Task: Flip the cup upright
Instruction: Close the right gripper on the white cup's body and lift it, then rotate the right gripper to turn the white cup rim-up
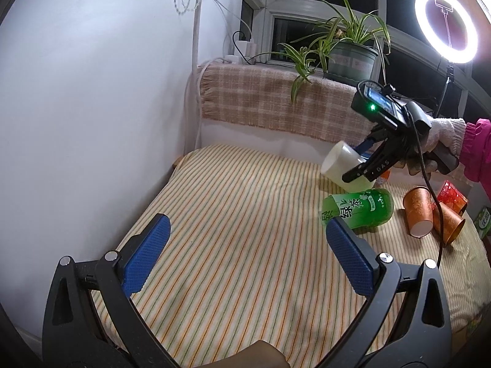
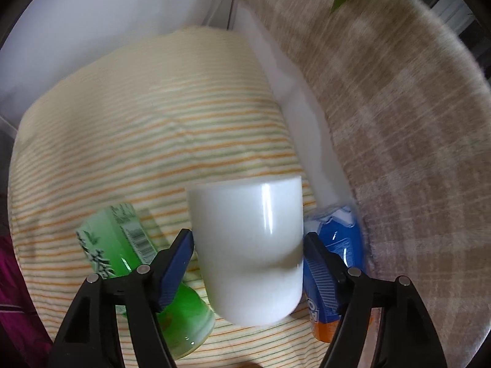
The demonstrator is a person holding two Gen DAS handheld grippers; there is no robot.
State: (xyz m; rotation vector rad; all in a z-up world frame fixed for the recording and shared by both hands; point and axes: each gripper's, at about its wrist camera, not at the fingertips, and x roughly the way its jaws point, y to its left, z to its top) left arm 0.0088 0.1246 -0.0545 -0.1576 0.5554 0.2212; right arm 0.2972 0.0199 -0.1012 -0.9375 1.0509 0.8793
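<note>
My left gripper (image 1: 245, 239) is empty, jaws spread wide over the striped worktop (image 1: 239, 208), not helping. Right of it a green tea bottle (image 1: 359, 208) lies on its side, then two orange paper cups (image 1: 419, 211), also tipped. My right gripper (image 2: 248, 251) is clamped on the white cup (image 2: 248, 245), lifted off the worktop and tilted, closed end roughly toward the wall. Step in hand looks like mid-flip; next I'd judge wrist rotation until the mouth faces up, then set down on bare cloth. Cup's mouth is hidden in both views; right view is motion-blurred; blue-orange can (image 2: 337, 245) behind the finger is partly cut off.
</note>
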